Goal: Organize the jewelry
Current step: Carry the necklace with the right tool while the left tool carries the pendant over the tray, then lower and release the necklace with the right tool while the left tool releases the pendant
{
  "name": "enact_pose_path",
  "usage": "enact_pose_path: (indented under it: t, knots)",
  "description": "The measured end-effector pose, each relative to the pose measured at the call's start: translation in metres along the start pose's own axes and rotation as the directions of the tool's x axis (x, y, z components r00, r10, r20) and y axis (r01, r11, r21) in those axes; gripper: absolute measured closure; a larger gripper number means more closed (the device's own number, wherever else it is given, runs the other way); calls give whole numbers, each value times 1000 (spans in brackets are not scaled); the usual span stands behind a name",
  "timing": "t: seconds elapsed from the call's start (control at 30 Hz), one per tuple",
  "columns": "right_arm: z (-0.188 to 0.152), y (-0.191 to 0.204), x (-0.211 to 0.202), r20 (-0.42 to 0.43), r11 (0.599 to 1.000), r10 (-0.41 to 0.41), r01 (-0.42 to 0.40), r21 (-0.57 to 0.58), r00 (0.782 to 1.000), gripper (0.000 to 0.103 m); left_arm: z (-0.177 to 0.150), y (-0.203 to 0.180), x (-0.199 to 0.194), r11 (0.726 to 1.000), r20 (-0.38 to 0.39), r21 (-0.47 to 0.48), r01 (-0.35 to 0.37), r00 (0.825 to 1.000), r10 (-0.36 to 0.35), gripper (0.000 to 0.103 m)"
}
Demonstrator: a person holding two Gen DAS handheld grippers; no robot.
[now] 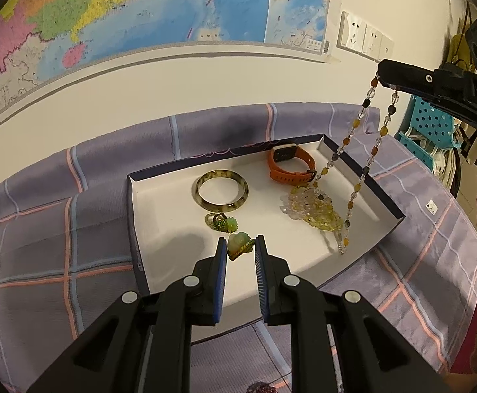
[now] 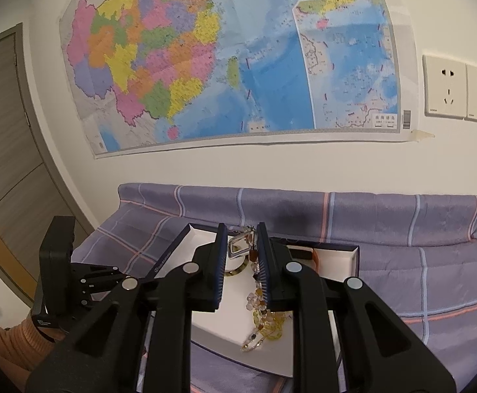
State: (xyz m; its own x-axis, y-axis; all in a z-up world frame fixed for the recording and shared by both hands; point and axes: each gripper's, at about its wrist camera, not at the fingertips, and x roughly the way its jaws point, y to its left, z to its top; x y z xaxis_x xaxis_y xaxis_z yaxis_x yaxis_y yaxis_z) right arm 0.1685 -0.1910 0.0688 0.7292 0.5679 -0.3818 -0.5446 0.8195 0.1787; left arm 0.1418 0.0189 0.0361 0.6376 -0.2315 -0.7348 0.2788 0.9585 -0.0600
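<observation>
Light: even indoor | shadows: soft | edges: fisheye-bent, dark corners

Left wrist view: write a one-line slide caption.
Left tool grips a green pendant over the white tray while the right tool dangles a beaded necklace beside it.

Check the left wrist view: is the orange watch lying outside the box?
No, the orange watch lies inside the box, near its far wall beside the bangle.
</observation>
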Motion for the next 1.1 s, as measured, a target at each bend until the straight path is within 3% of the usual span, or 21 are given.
enact_pose_path:
  t: [1.1]
  knots:
    - [-28,-22,37,-99,999,-33,37,35,995,85,-1,4,31,1000,-78,-15,-27,997,26,87]
